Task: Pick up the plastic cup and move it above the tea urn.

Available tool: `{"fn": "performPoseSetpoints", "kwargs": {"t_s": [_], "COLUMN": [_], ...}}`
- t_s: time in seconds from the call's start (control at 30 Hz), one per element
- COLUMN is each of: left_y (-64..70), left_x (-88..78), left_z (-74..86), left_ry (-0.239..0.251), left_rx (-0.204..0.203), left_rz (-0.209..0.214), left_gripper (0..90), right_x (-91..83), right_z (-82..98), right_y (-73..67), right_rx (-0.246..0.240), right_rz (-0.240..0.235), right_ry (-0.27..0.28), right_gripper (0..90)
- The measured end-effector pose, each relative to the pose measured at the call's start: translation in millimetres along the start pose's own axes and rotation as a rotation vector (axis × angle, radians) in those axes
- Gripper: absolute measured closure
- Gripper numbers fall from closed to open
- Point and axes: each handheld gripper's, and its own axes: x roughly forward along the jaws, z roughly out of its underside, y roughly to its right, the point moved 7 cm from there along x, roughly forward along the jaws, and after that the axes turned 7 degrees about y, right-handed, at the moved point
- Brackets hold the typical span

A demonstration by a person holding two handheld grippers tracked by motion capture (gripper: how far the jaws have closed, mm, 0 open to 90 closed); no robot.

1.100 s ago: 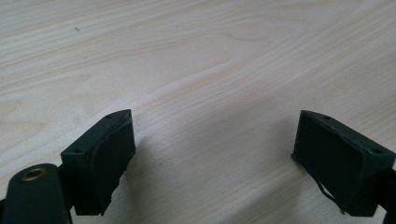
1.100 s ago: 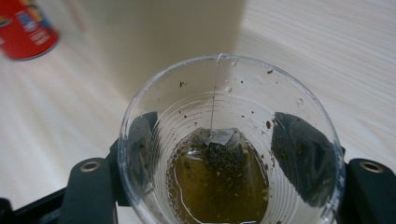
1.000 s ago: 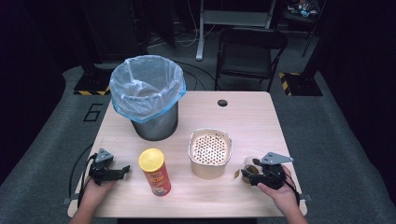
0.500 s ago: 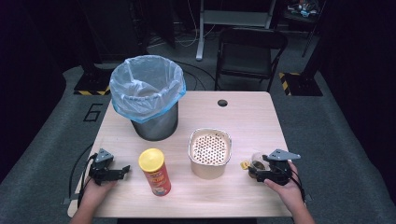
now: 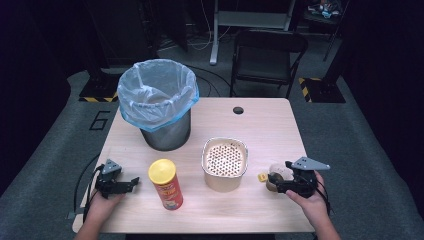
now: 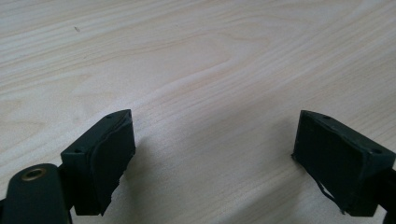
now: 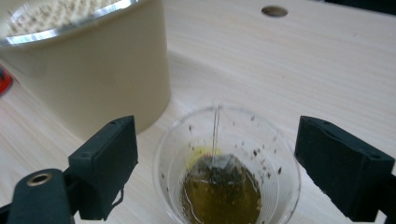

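Pale wood table [image 5: 260,125]. Your right gripper [image 7: 215,168] spread wide around clear cup [image 7: 227,163], no contact; wet teabag [image 7: 219,179] inside. Your left gripper [image 6: 212,158] released, empty.

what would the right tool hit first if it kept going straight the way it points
Probably the clear plastic cup with a used tea bag, sitting between the right tool's open jaws; beyond it stands the cream perforated container, though depth is uncertain.

right gripper [image 5: 278,186] | moved right, then back left (slightly) | jaws now straddle cup [image 7: 227,165]
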Motion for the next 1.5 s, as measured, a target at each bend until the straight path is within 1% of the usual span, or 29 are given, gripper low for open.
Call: {"fn": "performPoseSetpoints", "kwargs": {"t_s": [0.03, 0.1, 0.13, 0.2, 0.27, 0.3, 0.33, 0.37, 0.4, 0.43, 0.47, 0.5, 0.53, 0.57, 0.6, 0.63, 0.67, 0.73, 0.77, 0.8, 0.83, 0.87, 0.9, 0.97, 1.17, 1.27, 1.3, 1.37, 1.5], "left_y": [0.1, 0.0, 0.0, 0.0, 0.0, 0.0, 0.0, 0.0, 0.0, 0.0, 0.0, 0.0, 0.0, 0.0, 0.0, 0.1, 0.1, 0.2, 0.1, 0.2, 0.3, 0.4, 0.3, 0.3, 0.4, 0.4, 0.4, 0.4, 0.5], "left_x": [0.2, 0.0, 0.3, 0.3, -0.3, -0.2, -0.2, -0.8, -0.8, 0.1, 0.1, -0.7, -0.7, -0.8, -0.8, 0.1, -0.8, -1.0, -1.2, -1.2, -1.2, -1.2, -1.2, -1.2, -1.3, -1.3, -1.2, -1.3, -1.3], "left_z": [-0.1, 0.0, -0.1, -0.1, 0.1, 0.1, 0.1, 0.2, 0.2, 0.0, 0.0, 0.2, 0.2, 0.2, 0.2, 0.0, 0.3, 0.4, 0.5, 0.5, 0.5, 0.5, 0.5, 0.5, 0.5, 0.5, 0.5, 0.5, 0.5], "left_ry": [0.003, -0.001, 0.003, 0.003, -0.004, -0.003, -0.003, -0.01, -0.01, 0.001, 0.001, -0.009, -0.009, -0.01, -0.01, 0.003, -0.009, -0.011, -0.013, -0.012, -0.011, -0.012, -0.011, -0.012, -0.013, -0.013, -0.012, -0.013, -0.012], "left_rx": [-0.001, 0.0, 0.0, 0.0, 0.001, 0.001, 0.001, 0.002, 0.002, 0.0, -0.001, 0.001, 0.001, 0.001, 0.001, 0.001, 0.003, 0.003, 0.007, 0.008, 0.007, 0.006, 0.007, 0.007, 0.007, 0.007, 0.007, 0.006, 0.006], "left_rz": [-0.001, 0.0, -0.001, -0.001, 0.001, 0.001, 0.001, 0.004, 0.004, 0.0, 0.0, 0.004, 0.004, 0.005, 0.005, 0.0, 0.006, 0.008, 0.009, 0.009, 0.01, 0.01, 0.01, 0.01, 0.01, 0.011, 0.01, 0.01, 0.01], "left_gripper": [12.3, 12.3, 12.3, 12.3, 12.3, 12.3, 12.3, 12.3, 12.3, 12.3, 12.3, 12.3, 12.3, 12.3, 12.3, 12.3, 12.3, 12.3, 12.3, 12.3, 12.3, 12.3, 12.3, 12.3, 12.3, 12.3, 12.3, 12.3, 12.3], "right_x": [-4.8, -6.8, -7.4, -6.5, -1.9, 2.8, 2.8, 14.2, 14.2, 23.7, 29.2, 34.1, 34.1, 42.3, 42.3, 48.0, 50.1, 53.5, 56.5, 62.4, 63.8, 64.9, 65.4, 65.2, 56.7, 50.0, 47.6, 41.8, 29.4], "right_z": [-11.6, -21.5, -27.6, -37.7, -46.9, -51.4, -51.4, -56.1, -56.1, -58.0, -58.5, -59.2, -59.2, -62.0, -62.0, -64.0, -64.2, -63.7, -62.1, -57.8, -56.7, -56.0, -55.4, -54.8, -51.0, -46.9, -45.5, -42.1, -35.4], "right_y": [-3.3, -8.5, -11.7, -18.2, -27.0, -32.5, -32.5, -41.0, -41.0, -45.3, -46.9, -48.3, -48.3, -50.4, -50.4, -52.2, -53.0, -54.7, -56.1, -58.6, -61.3, -63.3, -65.7, -67.6, -70.9, -75.0, -76.6, -80.7, -88.2], "right_rx": [-0.002, -0.011, -0.019, -0.027, -0.023, -0.029, -0.029, -0.024, -0.024, -0.012, -0.005, 0.011, 0.011, 0.042, 0.042, 0.078, 0.087, 0.092, 0.088, 0.057, 0.058, 0.044, 0.04, 0.021, 0.032, 0.014, -0.003, -0.016, -0.017], "right_rz": [0.011, -0.001, 0.001, -0.008, -0.028, -0.049, -0.049, -0.077, -0.077, -0.086, -0.09, -0.092, -0.092, -0.098, -0.098, -0.114, -0.12, -0.128, -0.124, -0.112, -0.123, -0.128, -0.131, -0.121, -0.154, -0.17, -0.174, -0.183, -0.193], "right_ry": [0.021, 0.029, 0.036, 0.043, 0.042, 0.043, 0.043, 0.031, 0.031, 0.013, 0.0, -0.006, -0.006, 0.0, 0.0, 0.001, -0.004, -0.015, -0.034, -0.07, -0.078, -0.084, -0.087, -0.086, -0.065, -0.063, -0.062, -0.062, -0.06], "right_gripper": [14.6, 14.8, 15.4, 19.4, 25.7, 30.3, 30.3, 35.4, 35.4, 41.7, 42.1, 42.4, 42.4, 42.9, 42.9, 42.8, 42.9, 43.1, 43.6, 43.2, 43.6, 43.8, 43.6, 43.1, 44.5, 46.7, 46.8, 46.9, 46.7]}}
